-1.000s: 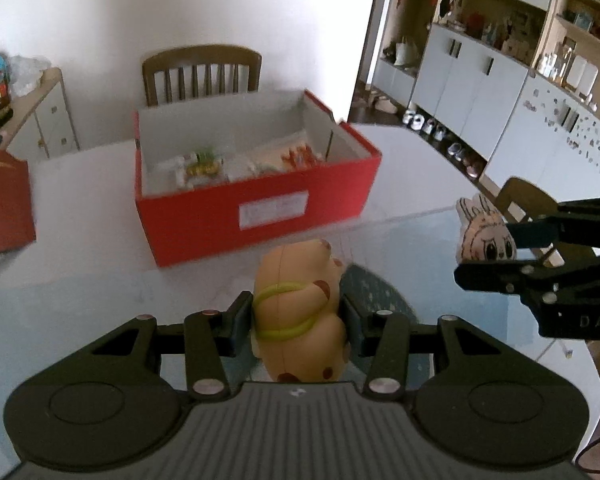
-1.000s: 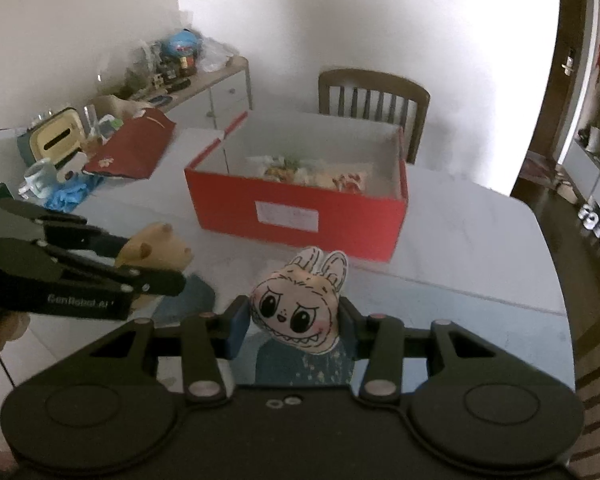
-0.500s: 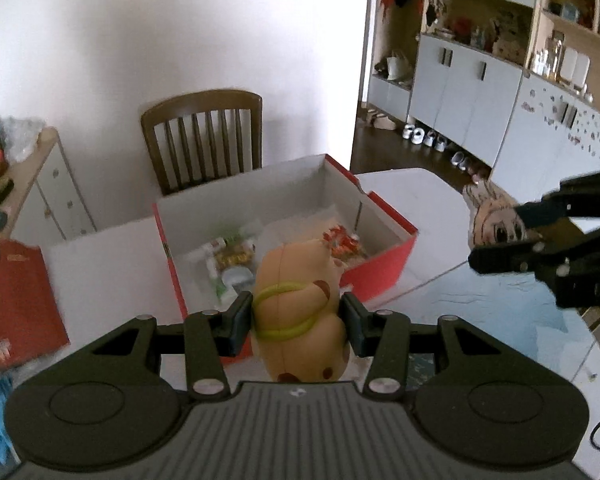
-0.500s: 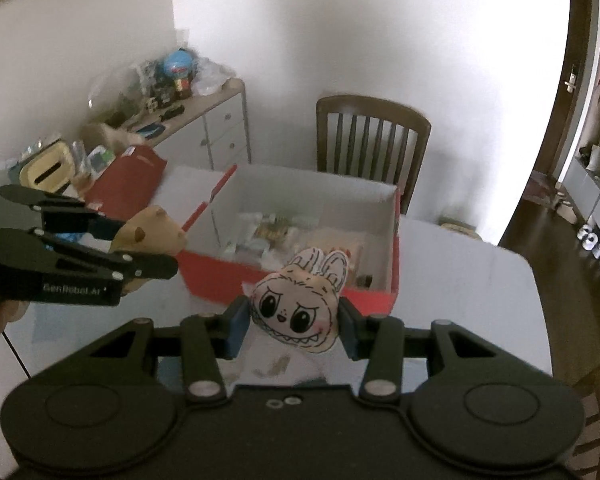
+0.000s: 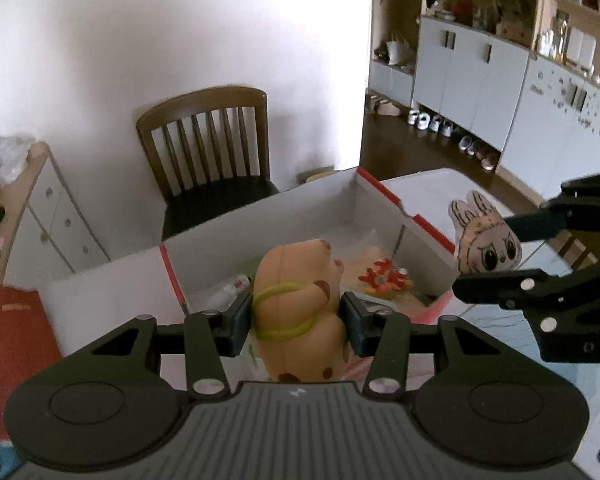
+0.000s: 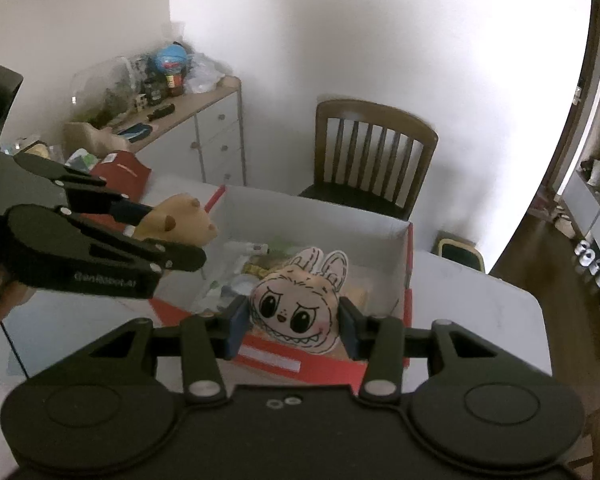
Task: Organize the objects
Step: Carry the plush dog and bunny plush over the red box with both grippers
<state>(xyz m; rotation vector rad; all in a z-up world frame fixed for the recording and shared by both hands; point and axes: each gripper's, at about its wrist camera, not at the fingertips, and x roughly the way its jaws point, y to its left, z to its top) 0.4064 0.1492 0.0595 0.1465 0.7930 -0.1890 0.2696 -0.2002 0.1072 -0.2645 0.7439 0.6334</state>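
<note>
Left wrist view shows the left gripper [image 5: 296,316] with its jaws pinching a tan bear toy [image 5: 300,300] by the flanks, and the red box [image 5: 384,196], which a second ago sat well ahead on the tabletop [image 5: 428,178], now lies right under the toy, its white inside open below. The right gripper [image 6: 291,322] has made the same trip: its jaws pinch a flat bunny-face plush [image 6: 300,308], and in the right wrist view the box [image 6: 410,264] has come from well ahead to directly beneath, its near wall just below the plush. Both toys have thus been lifted and carried over the opening, so I judge the carrying done and only lowering and letting go left. The bear toy's long axis runs away from the left camera, head forward toward the chair [image 5: 208,152] and tipped a little up, its back with the green strap uppermost. The plush stands upright across its jaws, ears up, face turned back to the right camera. The box already holds small packets and an orange thing [image 5: 382,278], so each toy wants a free patch to land on.
</note>
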